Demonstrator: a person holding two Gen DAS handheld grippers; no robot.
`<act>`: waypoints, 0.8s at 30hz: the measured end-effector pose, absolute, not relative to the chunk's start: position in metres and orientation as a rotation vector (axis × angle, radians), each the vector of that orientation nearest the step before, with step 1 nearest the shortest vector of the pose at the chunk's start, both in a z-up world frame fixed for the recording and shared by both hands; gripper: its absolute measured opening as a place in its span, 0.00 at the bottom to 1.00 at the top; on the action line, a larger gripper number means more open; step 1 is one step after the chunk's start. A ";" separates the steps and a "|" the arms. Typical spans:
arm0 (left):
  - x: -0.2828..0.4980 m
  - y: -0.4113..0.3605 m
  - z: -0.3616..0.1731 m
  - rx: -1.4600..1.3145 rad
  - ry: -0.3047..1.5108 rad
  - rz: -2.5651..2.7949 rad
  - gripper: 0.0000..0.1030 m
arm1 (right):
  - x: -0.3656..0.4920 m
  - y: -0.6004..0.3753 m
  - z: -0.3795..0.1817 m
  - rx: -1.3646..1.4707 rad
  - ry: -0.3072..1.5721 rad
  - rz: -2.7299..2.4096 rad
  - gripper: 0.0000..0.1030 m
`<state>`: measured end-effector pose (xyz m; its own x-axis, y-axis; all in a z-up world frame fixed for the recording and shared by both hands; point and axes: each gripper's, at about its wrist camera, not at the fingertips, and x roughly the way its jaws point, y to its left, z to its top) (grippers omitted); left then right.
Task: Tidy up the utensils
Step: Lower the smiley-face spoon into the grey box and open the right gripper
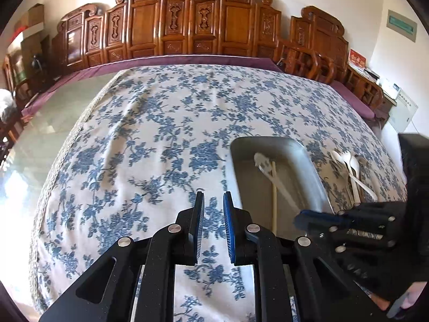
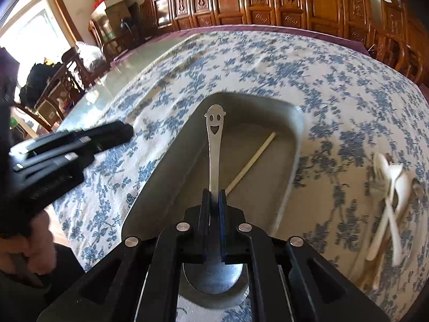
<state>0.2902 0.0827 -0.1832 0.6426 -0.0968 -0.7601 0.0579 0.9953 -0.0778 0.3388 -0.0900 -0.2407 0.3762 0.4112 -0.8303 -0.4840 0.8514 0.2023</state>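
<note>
Across the upper band of both views, a row of carved wooden cabinets (image 1: 187, 24) behind a table spread with a blue-flowered cloth (image 1: 150, 139); at far left of the right wrist view, a bright window (image 2: 29, 35) and dark chairs (image 2: 61, 80). Right of centre in the left wrist view, a grey metal tray (image 1: 308, 161) on the cloth, holding a pale chopstick (image 1: 274, 187) flat on its floor. Just right of the tray, on the cloth, a loose crossed heap of white plastic spoons (image 1: 351, 171), blurred at the right edge of the right wrist view (image 2: 388, 187). In the lower centre of the left wrist view, left tool (image 1: 213, 201) with fingers apart and nothing between them, over bare cloth just left of the tray; seen again as a black blurred shape at middle left of the right wrist view (image 2: 80, 145). In the lower centre of the right wrist view, right tool (image 2: 214, 201) clamped on the neck of a metal spoon (image 2: 214, 147), bowl tucked back under the tool, smiley-face handle end pointing up-frame over the tray interior, chopstick just right of it; whether the spoon touches the tray floor, not clear
</note>
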 end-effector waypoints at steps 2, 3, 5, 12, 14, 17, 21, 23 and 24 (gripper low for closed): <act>0.290 0.085 -0.183 -0.050 0.869 -0.081 0.13 | 0.338 -0.085 -0.247 -0.106 1.044 0.566 0.07; 0.290 0.086 -0.182 -0.050 0.869 -0.078 0.13 | 0.338 -0.083 -0.250 -0.121 1.044 0.559 0.07; 0.289 0.087 -0.181 -0.048 0.867 -0.076 0.13 | 0.337 -0.080 -0.253 -0.159 1.036 0.551 0.07; 0.284 0.084 -0.174 -0.038 0.860 -0.074 0.13 | 0.335 -0.086 -0.248 -0.146 1.009 0.556 0.08; 0.283 0.081 -0.172 -0.036 0.858 -0.075 0.13 | 0.333 -0.092 -0.241 -0.135 0.991 0.555 0.08; 0.281 0.076 -0.170 -0.032 0.854 -0.083 0.16 | 0.327 -0.107 -0.228 -0.128 0.953 0.549 0.08; 0.278 0.061 -0.168 -0.030 0.843 -0.118 0.24 | 0.317 -0.142 -0.210 -0.126 0.909 0.510 0.08; 0.280 0.050 -0.168 -0.023 0.848 -0.139 0.27 | 0.314 -0.165 -0.203 -0.134 0.895 0.470 0.08; 0.280 0.044 -0.168 -0.021 0.851 -0.152 0.27 | 0.314 -0.173 -0.201 -0.136 0.890 0.453 0.08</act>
<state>0.2801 0.0439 -0.1677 0.6489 -0.1423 -0.7474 0.1259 0.9889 -0.0790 0.3143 -0.1734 -0.2011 0.5422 0.3245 -0.7750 -0.4353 0.8975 0.0712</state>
